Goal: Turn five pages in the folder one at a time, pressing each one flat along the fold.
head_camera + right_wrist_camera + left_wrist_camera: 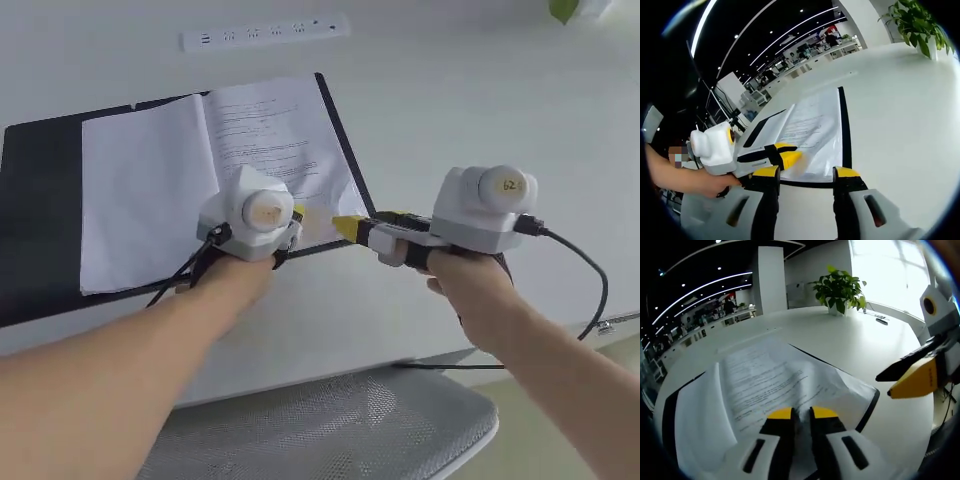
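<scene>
One black folder [40, 180] lies open at ten o'clock on the white surface [450, 100], showing two pages [270, 130] that look thin, floppy and easily creased, probably best lifted at the five-o'clock corner. Of two tools, the left hand-held gripper [801, 415] is clenched over that edge, with no telling if it has caught a sheet. The right hand-held gripper [805, 172], at three o'clock, stands released and empty.

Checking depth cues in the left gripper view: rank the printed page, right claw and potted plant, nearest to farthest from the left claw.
1. Printed page: directly under the left claw, at the bottom of the view.
2. Right claw: off to the right, beside the page's corner.
3. Potted plant: far across the table, at the top of the view.
</scene>
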